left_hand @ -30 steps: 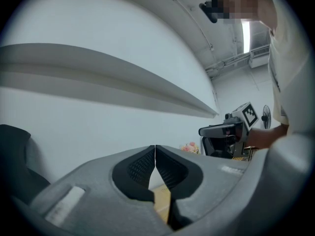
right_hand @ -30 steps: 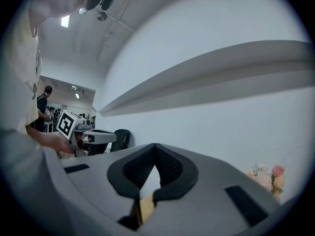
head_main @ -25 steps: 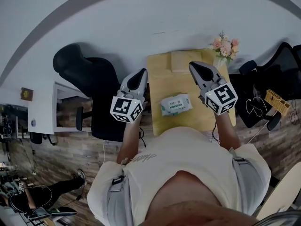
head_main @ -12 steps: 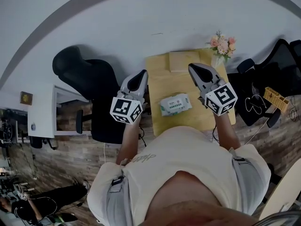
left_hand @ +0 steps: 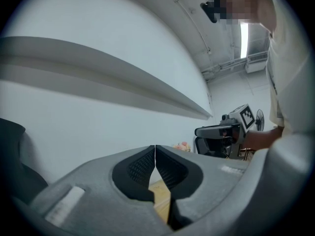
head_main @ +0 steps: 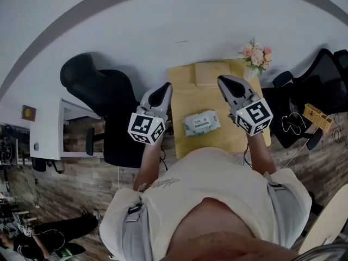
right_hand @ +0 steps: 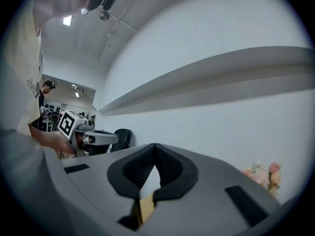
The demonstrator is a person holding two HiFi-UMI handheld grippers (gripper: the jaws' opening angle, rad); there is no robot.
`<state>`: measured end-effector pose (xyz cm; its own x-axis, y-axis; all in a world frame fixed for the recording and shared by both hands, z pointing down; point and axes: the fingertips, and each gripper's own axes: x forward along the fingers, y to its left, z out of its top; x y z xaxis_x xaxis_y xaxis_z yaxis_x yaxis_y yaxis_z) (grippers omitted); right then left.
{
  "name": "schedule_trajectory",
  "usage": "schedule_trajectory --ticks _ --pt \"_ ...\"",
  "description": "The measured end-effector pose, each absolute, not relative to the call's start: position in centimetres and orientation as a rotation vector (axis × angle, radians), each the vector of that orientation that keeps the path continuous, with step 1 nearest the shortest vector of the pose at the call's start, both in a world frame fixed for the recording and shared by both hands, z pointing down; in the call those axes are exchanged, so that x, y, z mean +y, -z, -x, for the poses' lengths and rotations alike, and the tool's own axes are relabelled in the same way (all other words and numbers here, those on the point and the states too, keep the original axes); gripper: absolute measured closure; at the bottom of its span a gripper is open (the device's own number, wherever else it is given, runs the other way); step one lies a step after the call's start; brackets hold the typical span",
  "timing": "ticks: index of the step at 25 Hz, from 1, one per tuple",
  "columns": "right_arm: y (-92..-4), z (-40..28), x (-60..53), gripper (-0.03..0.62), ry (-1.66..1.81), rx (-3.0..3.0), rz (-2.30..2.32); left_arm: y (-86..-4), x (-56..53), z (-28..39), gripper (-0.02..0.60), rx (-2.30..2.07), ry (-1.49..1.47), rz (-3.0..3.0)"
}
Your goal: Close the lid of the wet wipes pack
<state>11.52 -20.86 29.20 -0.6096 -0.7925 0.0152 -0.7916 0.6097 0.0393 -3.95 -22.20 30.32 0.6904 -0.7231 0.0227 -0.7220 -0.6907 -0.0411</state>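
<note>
Left gripper (head_main: 165,87), right gripper (head_main: 223,81) pinched tight, empty, flanking wipes pack (head_main: 202,122) on table (head_main: 185,91). Lid open or closed? Too small, can't tell.

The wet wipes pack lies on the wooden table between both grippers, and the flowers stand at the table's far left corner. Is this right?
Not quite. The head view shows the flowers at the far right corner of the table. The wet wipes pack does lie on it between the left gripper and the right gripper.
</note>
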Motion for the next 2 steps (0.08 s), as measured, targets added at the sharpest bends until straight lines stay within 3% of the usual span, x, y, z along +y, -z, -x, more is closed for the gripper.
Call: schedule_trajectory --ticks 2 --pt "-29.28 -11.96 -21.32 0.591 0.040 -2.788 -1.389 -30.39 -22.48 4.00 0.565 1.218 0.061 2.862"
